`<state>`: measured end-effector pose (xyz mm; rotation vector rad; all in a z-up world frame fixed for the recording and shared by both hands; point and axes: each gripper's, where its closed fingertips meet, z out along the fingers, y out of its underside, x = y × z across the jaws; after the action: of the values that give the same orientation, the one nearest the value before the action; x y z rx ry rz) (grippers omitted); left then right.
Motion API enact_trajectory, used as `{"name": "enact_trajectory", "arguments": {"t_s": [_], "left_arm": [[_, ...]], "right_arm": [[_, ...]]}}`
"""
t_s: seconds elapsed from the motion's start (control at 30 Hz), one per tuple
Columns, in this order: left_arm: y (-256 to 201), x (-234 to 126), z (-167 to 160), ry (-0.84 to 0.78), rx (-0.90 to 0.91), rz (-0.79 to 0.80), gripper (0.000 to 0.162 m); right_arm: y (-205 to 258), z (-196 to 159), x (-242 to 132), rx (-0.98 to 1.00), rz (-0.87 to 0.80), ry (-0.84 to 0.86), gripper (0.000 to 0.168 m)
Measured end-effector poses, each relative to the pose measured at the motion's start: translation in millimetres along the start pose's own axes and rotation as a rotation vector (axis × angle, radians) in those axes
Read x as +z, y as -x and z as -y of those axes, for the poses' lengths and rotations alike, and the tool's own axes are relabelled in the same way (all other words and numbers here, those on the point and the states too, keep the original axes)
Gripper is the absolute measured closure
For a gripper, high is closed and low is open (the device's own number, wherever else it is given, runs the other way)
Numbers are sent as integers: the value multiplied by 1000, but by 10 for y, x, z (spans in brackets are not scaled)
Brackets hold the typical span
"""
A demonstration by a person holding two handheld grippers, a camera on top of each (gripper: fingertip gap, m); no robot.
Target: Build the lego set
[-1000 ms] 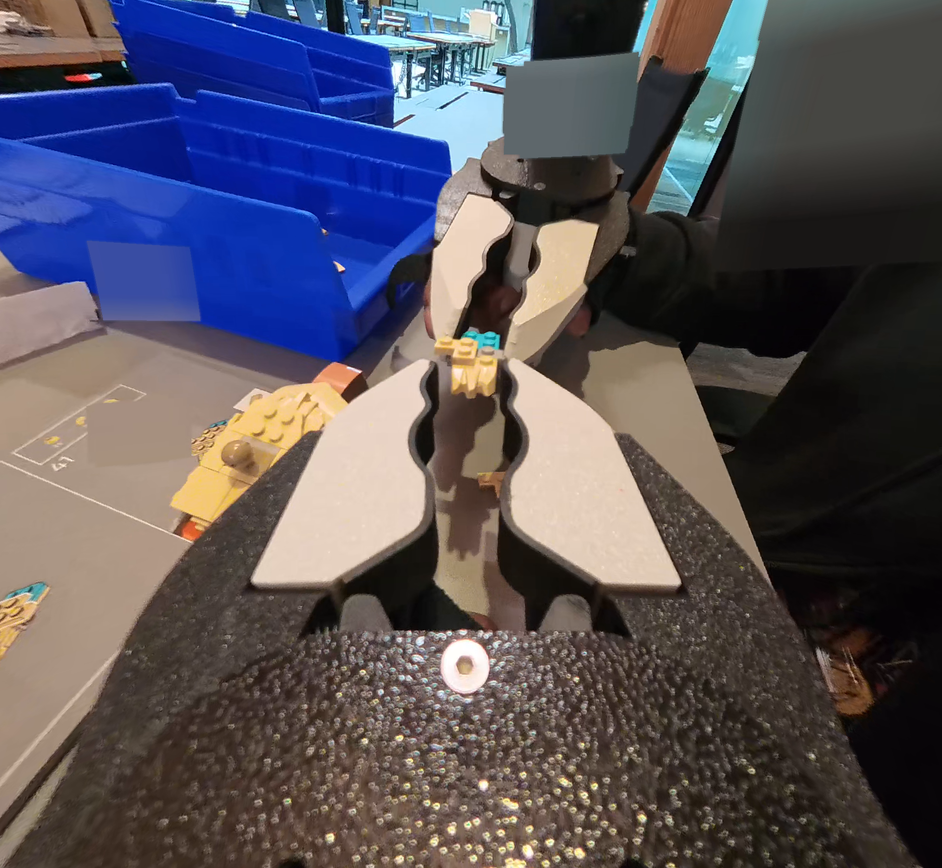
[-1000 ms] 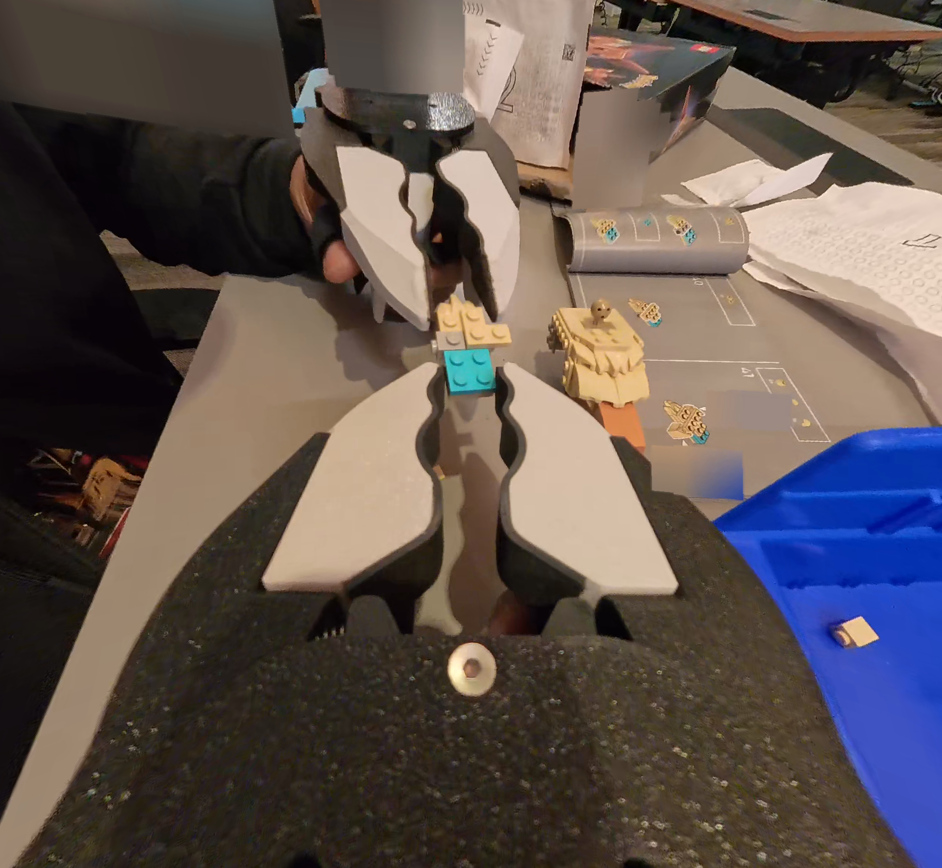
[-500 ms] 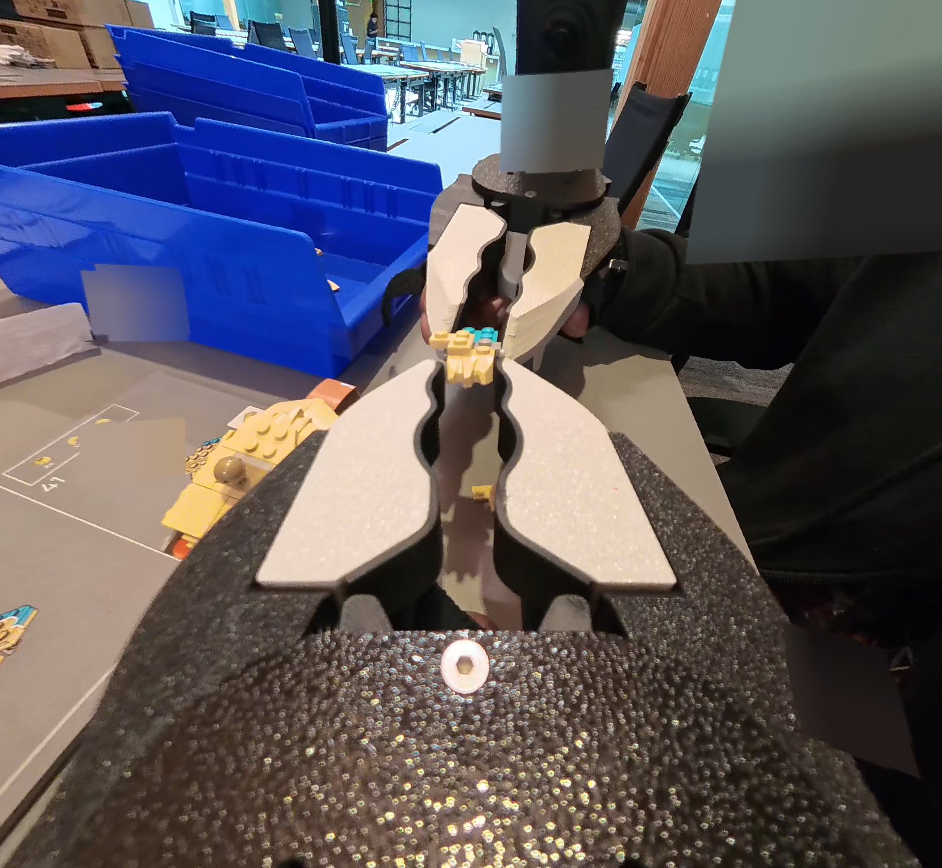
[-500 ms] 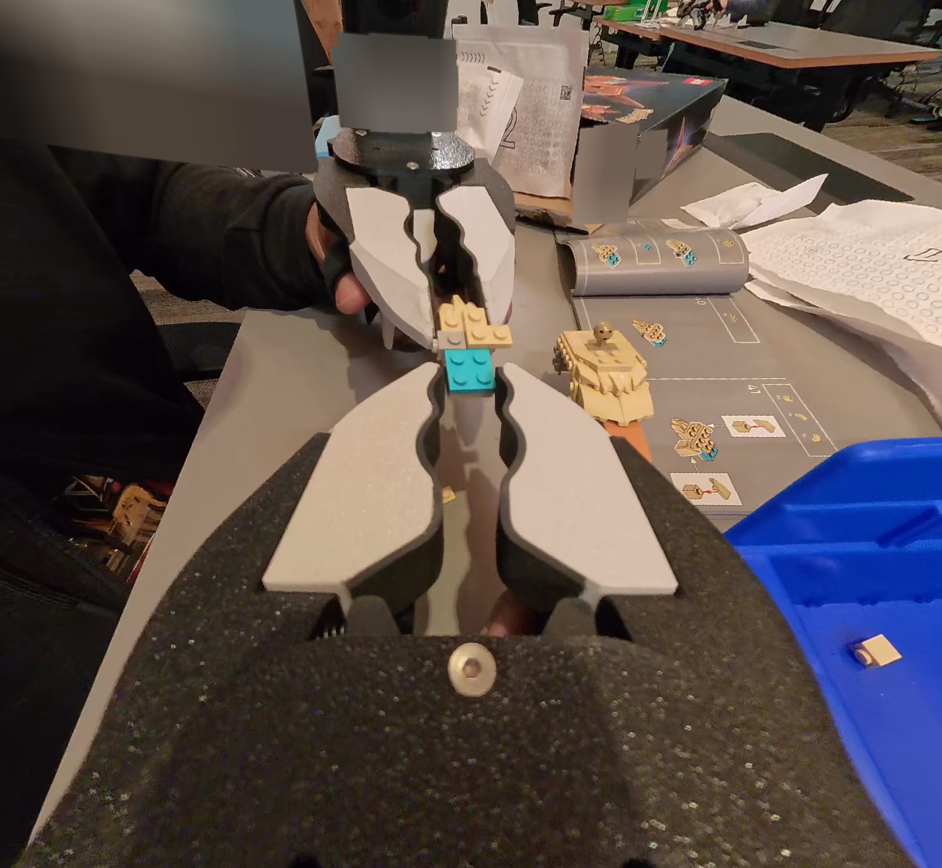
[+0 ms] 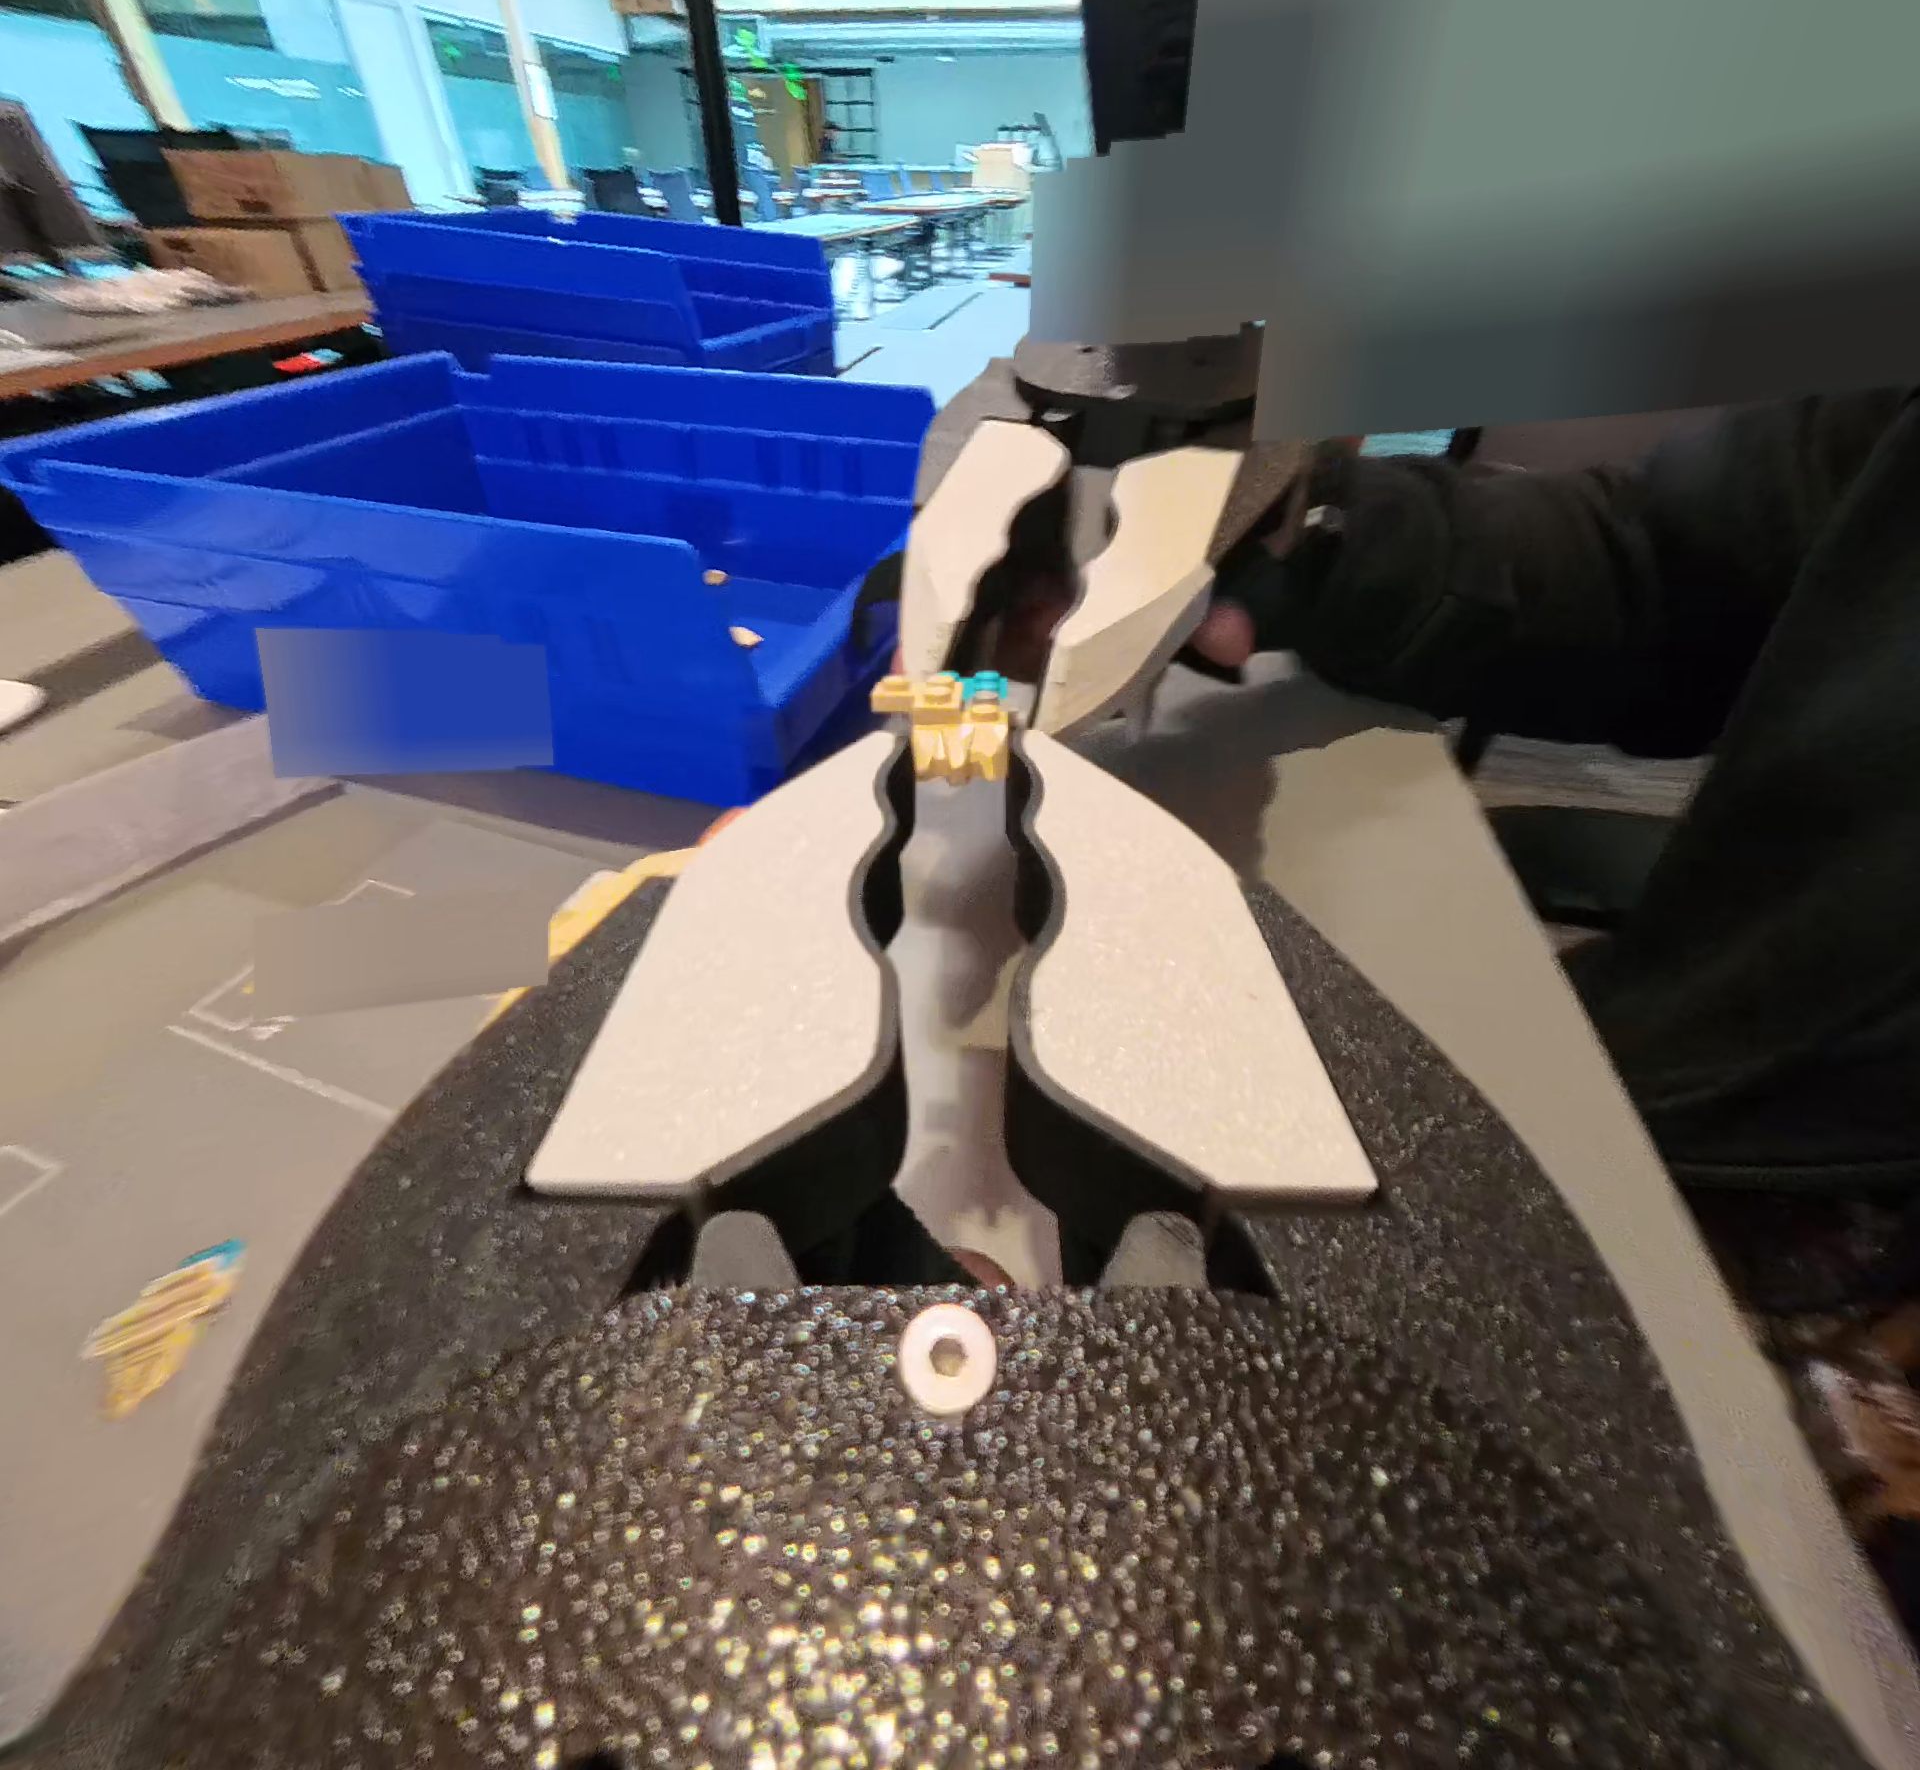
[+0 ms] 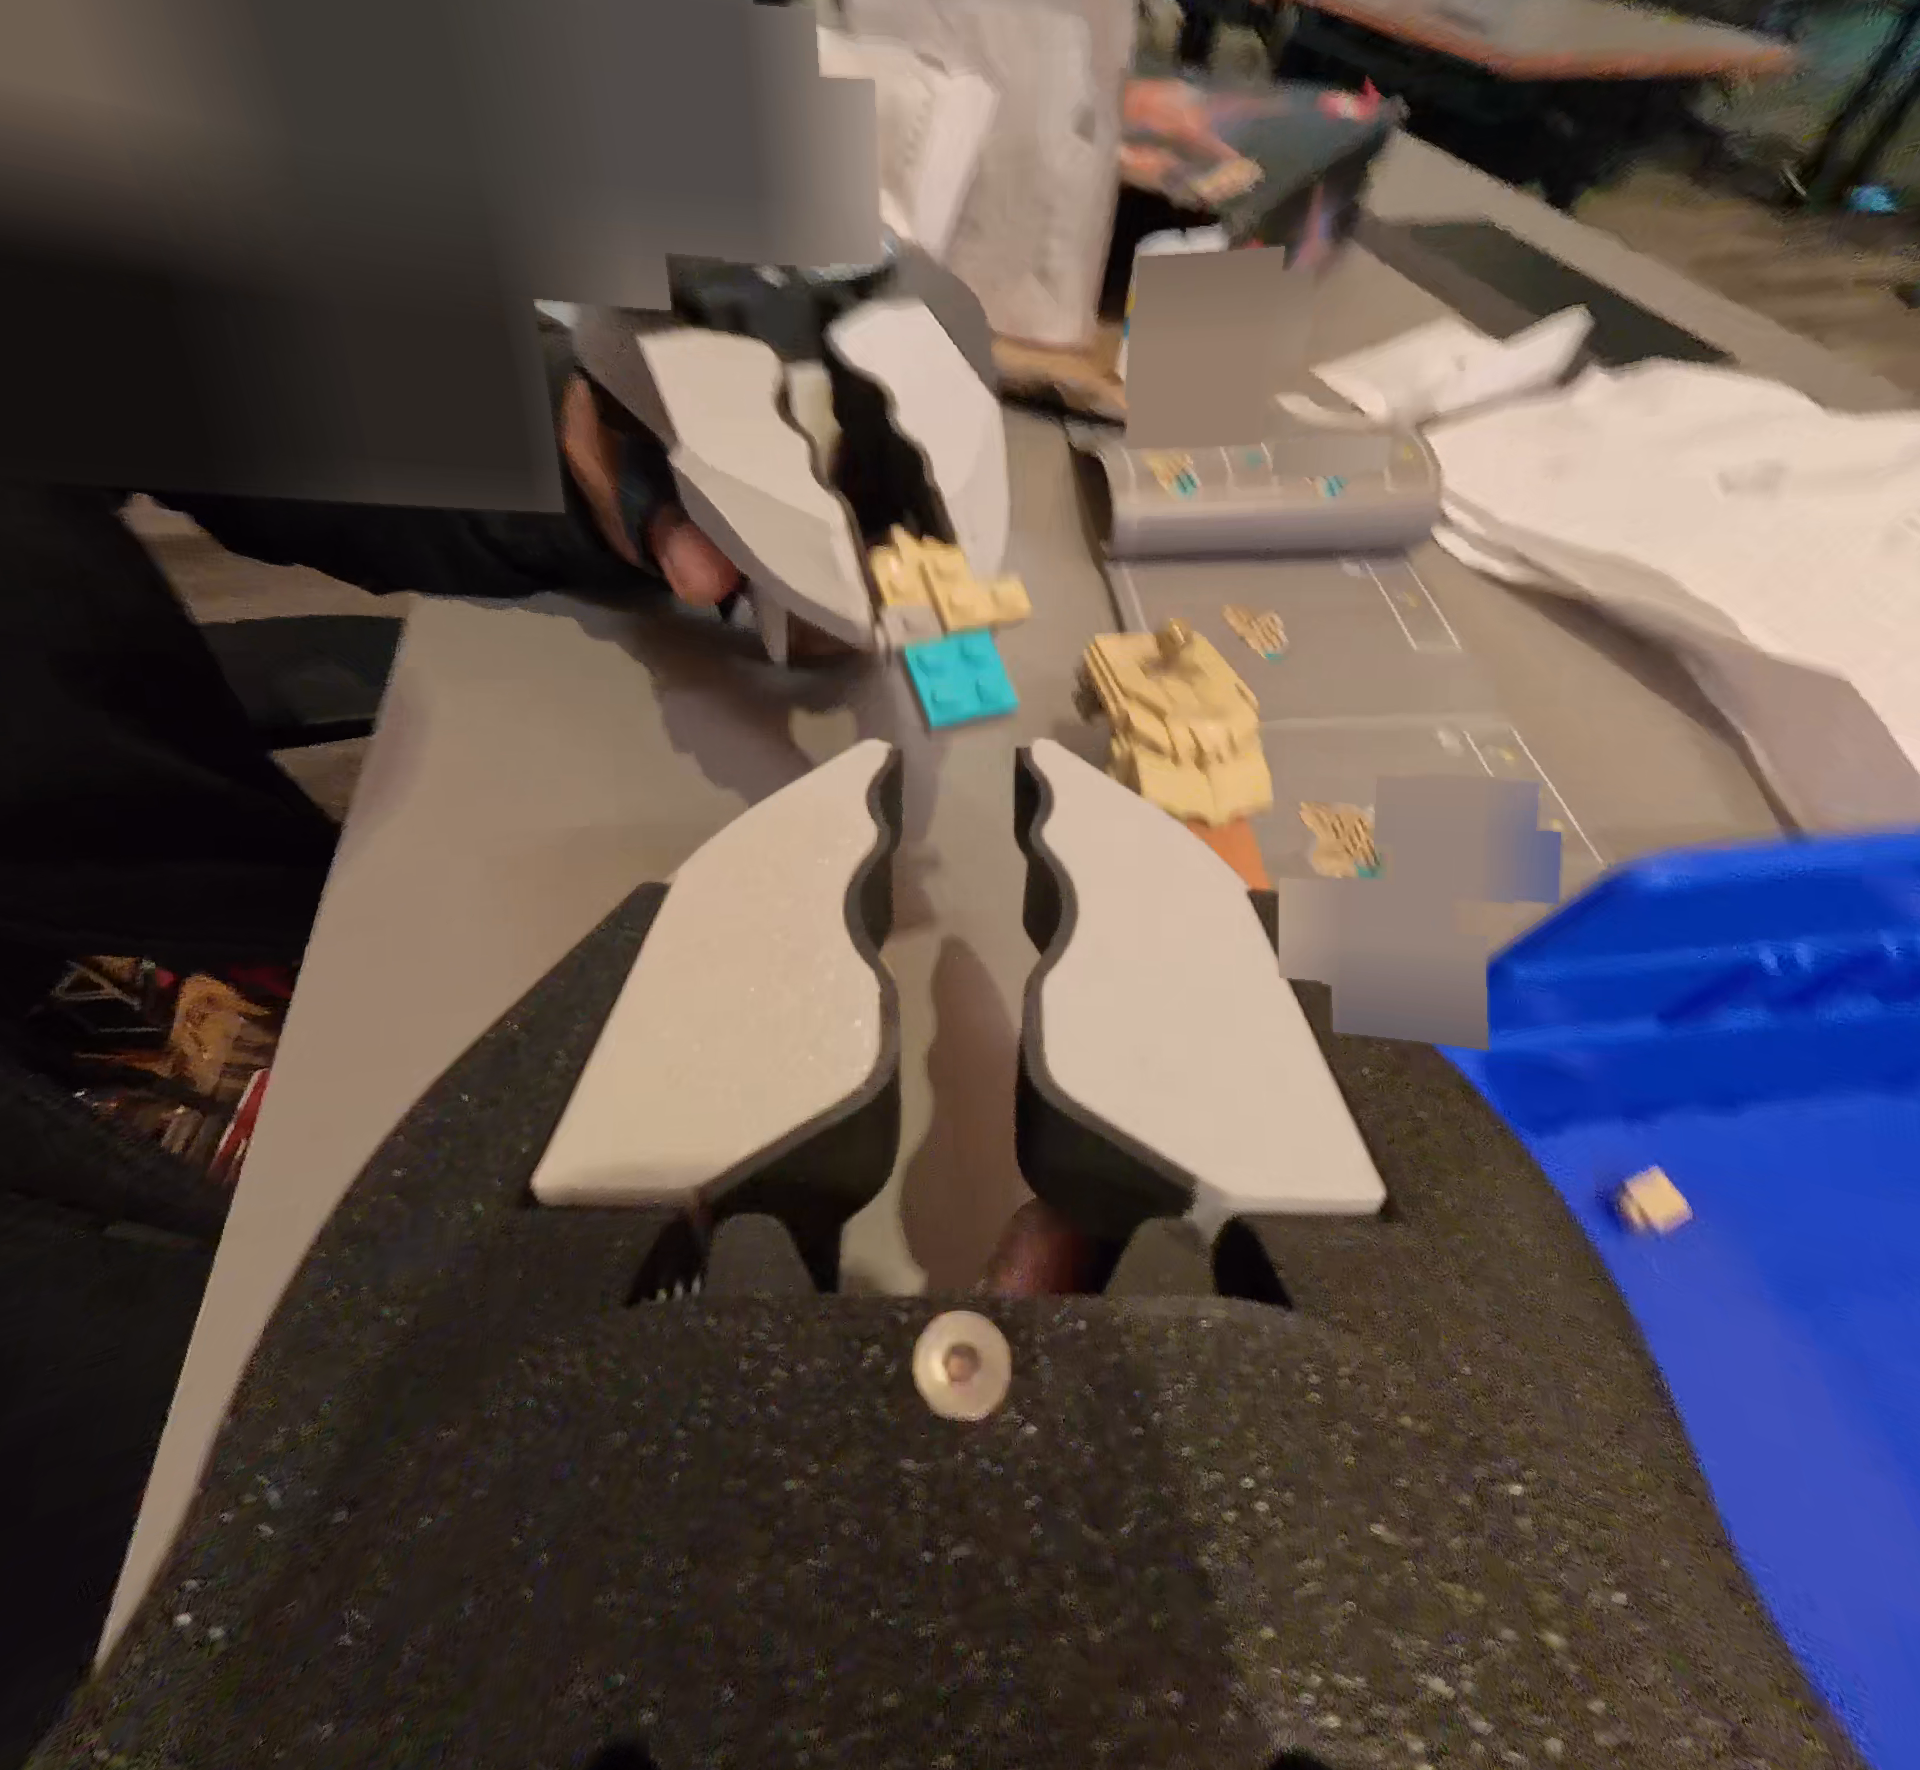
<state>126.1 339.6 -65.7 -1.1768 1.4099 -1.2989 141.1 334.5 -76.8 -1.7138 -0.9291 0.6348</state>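
A small assembly of tan plates with a teal plate (image 6: 961,681) at its end is held above the grey table. My left gripper (image 5: 956,746) is shut on its tan part (image 5: 951,744). In the right wrist view the left gripper (image 6: 920,598) comes in from the far side with the tan part (image 6: 940,582) between its fingers. My right gripper (image 6: 961,759) is open and empty, with its tips just short of the teal plate. In the left wrist view the right gripper (image 5: 982,697) faces mine, close behind the assembly.
A larger tan model (image 6: 1174,723) stands on the grey instruction sheet (image 6: 1351,660), right of the grippers. A blue bin (image 6: 1714,1045) with a loose tan piece (image 6: 1652,1206) sits front right. White paper bags (image 6: 1714,515) lie far right. The person's dark sleeve (image 5: 1507,598) is behind. Less than 4 cm separates the two grippers' tips.
My right gripper has let go of the teal plate and drawn back a little. My left gripper still holds the assembly and both views have tilted upward with motion blur.
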Motion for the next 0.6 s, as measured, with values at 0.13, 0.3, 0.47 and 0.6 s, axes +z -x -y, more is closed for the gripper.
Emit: {"name": "enact_trajectory", "arguments": {"t_s": [0.13,0.3,0.47,0.6], "left_arm": [[175,-108,26,-12,88,140,146],[227,-117,-3,-4,115,209,146],[166,-82,-33,26,145,217,146],[192,-110,-7,21,152,236,146]], "right_arm": [[10,-417,-29,139,-165,249,148],[307,-678,84,266,-315,417,141],[330,-706,171,269,-472,513,139],[346,-841,193,270,-535,607,136]]}}
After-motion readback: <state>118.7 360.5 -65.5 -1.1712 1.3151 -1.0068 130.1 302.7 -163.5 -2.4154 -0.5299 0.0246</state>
